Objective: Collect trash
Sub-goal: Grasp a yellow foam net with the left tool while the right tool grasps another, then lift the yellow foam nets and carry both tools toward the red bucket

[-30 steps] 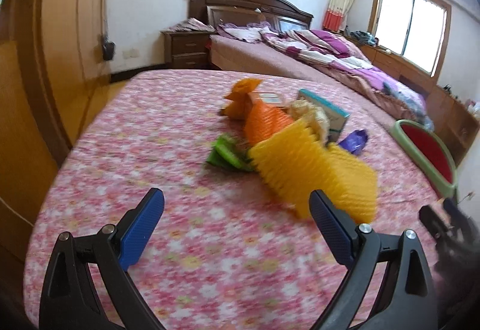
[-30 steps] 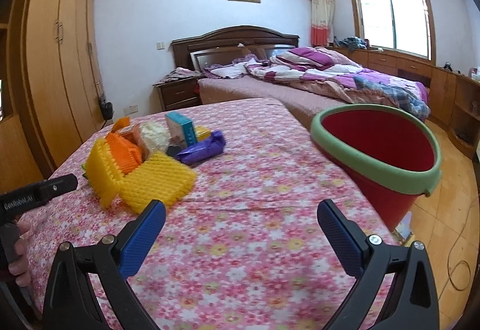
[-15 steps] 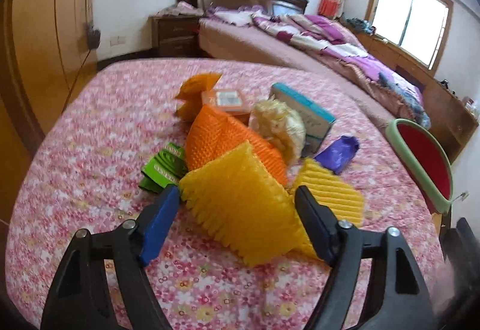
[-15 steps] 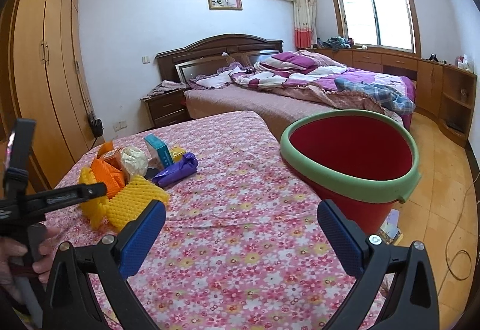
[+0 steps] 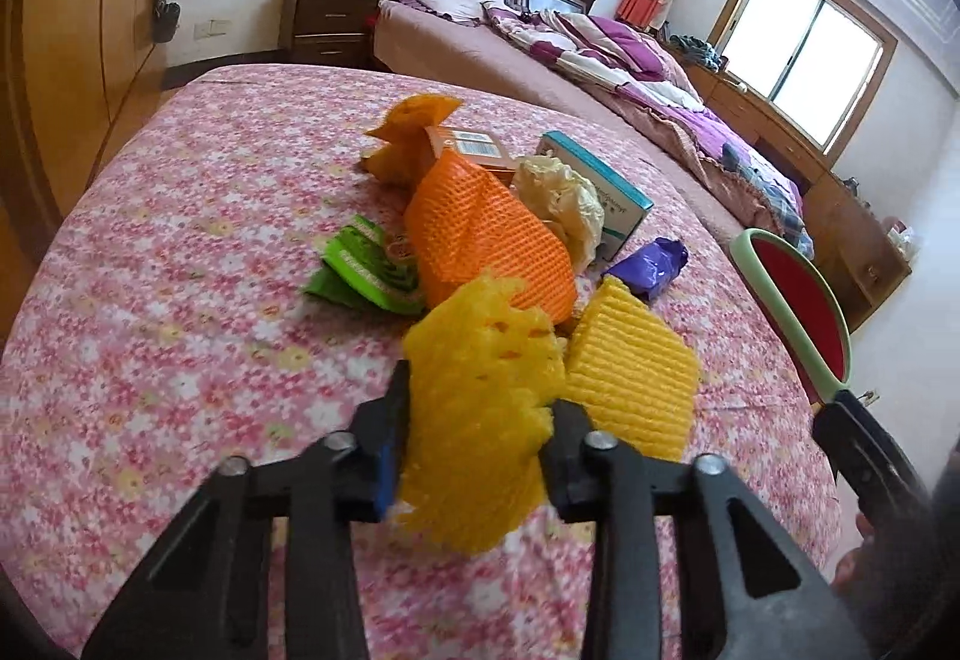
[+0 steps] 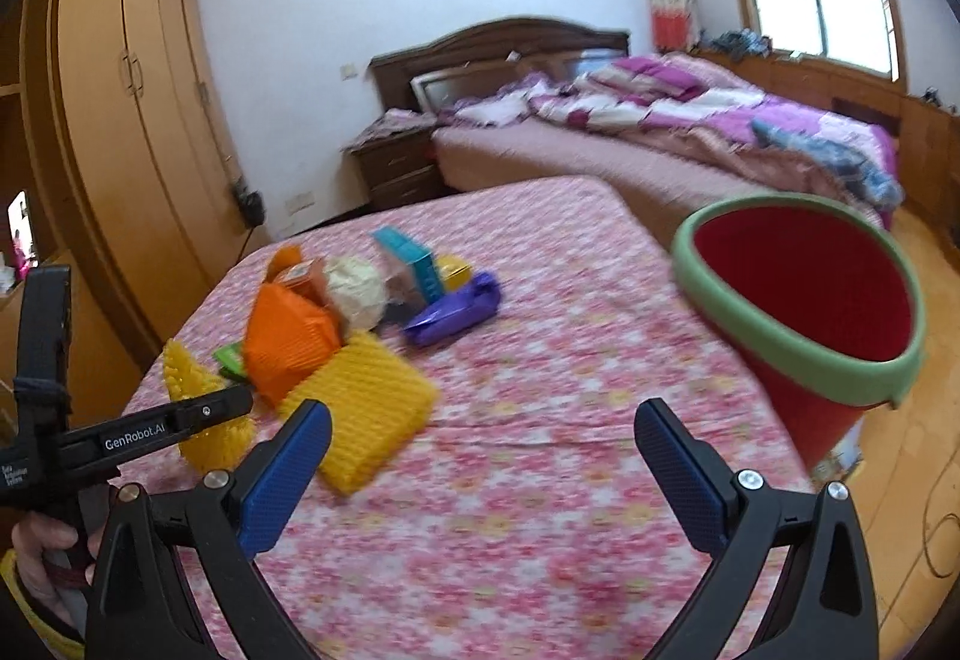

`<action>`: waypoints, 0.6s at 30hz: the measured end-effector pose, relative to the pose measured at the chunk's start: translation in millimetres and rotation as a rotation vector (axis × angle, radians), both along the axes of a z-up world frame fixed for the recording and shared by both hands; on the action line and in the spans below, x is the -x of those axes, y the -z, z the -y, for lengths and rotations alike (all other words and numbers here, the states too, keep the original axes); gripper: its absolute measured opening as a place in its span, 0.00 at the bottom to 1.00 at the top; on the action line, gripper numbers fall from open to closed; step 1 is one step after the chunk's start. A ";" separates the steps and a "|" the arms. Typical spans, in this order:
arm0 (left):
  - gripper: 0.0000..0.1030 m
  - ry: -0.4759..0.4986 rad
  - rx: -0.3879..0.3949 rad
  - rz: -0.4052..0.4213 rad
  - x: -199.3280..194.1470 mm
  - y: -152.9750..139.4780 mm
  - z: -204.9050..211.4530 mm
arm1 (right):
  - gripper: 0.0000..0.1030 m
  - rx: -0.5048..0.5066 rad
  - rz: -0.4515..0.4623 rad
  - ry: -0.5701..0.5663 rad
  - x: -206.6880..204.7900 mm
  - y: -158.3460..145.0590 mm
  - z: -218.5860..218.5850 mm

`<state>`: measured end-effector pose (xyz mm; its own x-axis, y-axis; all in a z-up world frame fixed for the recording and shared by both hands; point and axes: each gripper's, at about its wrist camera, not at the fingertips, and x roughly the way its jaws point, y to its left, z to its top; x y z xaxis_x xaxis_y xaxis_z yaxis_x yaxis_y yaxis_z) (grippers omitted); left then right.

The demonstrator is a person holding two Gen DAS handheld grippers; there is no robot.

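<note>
A pile of trash lies on the pink floral tablecloth (image 5: 180, 300). It includes an orange foam net (image 5: 486, 240), a green wrapper (image 5: 360, 264), crumpled paper (image 5: 564, 204), a teal box (image 5: 600, 186) and a purple wrapper (image 5: 651, 267). My left gripper (image 5: 480, 393) is closing, and its pads squeeze a yellow foam net (image 5: 474, 456) at the pile's near edge. A second yellow foam piece (image 5: 630, 366) lies just right of it. My right gripper (image 6: 480, 420) hangs open over the cloth with nothing between its fingers. From the right wrist, the left gripper (image 6: 240, 402) shows on the yellow foam net (image 6: 198, 378).
A red bucket with a green rim (image 6: 798, 342) stands off the table's right edge. A bed (image 6: 660, 132), a nightstand (image 6: 396, 162) and wooden wardrobes (image 6: 120, 120) lie beyond. A hand (image 6: 36, 540) grips the left tool at lower left.
My left gripper moved forward onto the near yellow foam net and its jaws narrowed from wide open until they crumple it. The right gripper stayed open while its view shifted.
</note>
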<state>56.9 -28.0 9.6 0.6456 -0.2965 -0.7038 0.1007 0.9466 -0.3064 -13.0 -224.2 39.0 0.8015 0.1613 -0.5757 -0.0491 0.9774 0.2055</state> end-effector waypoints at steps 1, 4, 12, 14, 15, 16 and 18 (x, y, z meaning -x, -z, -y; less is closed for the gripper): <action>0.28 -0.003 0.017 0.000 2.1 -1.7 -4.8 | 1.00 -0.004 -0.015 -0.011 -3.3 1.6 -3.0; 0.25 -0.013 0.040 0.002 -0.4 -8.1 -15.0 | 1.00 -0.016 -0.070 -0.052 -15.4 7.7 -14.6; 0.24 -0.039 -0.034 0.074 -6.3 -33.4 -45.8 | 0.94 -0.053 -0.168 -0.088 -45.3 25.8 -40.5; 0.24 -0.034 -0.039 0.085 -7.9 -34.3 -50.7 | 0.88 -0.072 -0.179 -0.083 -49.9 26.7 -44.4; 0.24 -0.031 -0.035 0.093 -8.6 -34.0 -53.8 | 0.86 -0.073 -0.188 -0.082 -53.5 27.6 -47.7; 0.24 -0.027 -0.032 0.098 -9.6 -32.9 -56.3 | 0.82 -0.068 -0.201 -0.081 -57.6 28.7 -51.4; 0.24 -0.017 -0.025 0.101 -12.5 -30.0 -58.6 | 0.77 -0.060 -0.225 -0.079 -63.8 31.3 -57.3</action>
